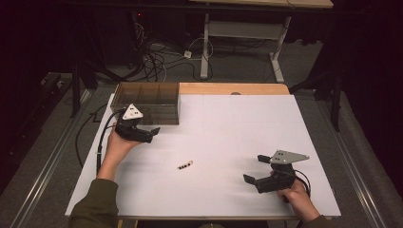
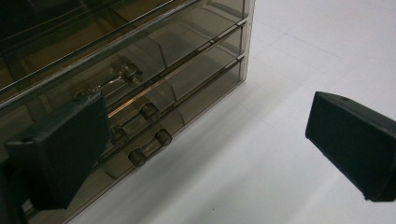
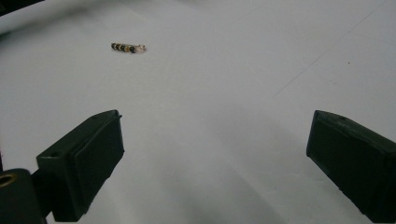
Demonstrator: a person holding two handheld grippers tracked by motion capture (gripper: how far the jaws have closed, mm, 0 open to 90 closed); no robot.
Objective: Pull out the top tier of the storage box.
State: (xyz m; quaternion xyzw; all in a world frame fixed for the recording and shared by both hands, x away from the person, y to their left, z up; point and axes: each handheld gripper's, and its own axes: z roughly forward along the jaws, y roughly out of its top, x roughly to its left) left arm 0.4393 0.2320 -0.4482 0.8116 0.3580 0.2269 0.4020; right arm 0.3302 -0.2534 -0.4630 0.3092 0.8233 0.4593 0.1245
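Item: drawer box [image 1: 148, 102], L gripper [image 2: 205, 140] wide open, empty, at its handles. R gripper [image 1: 259, 168] wide open, empty, facing clip [image 1: 185, 165]. Step, prob.: approach. Next: nip a handle, pull.

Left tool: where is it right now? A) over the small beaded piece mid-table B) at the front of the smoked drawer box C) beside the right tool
B: the left tool, jaws open, sits against the drawer box, facing its drawer handles.
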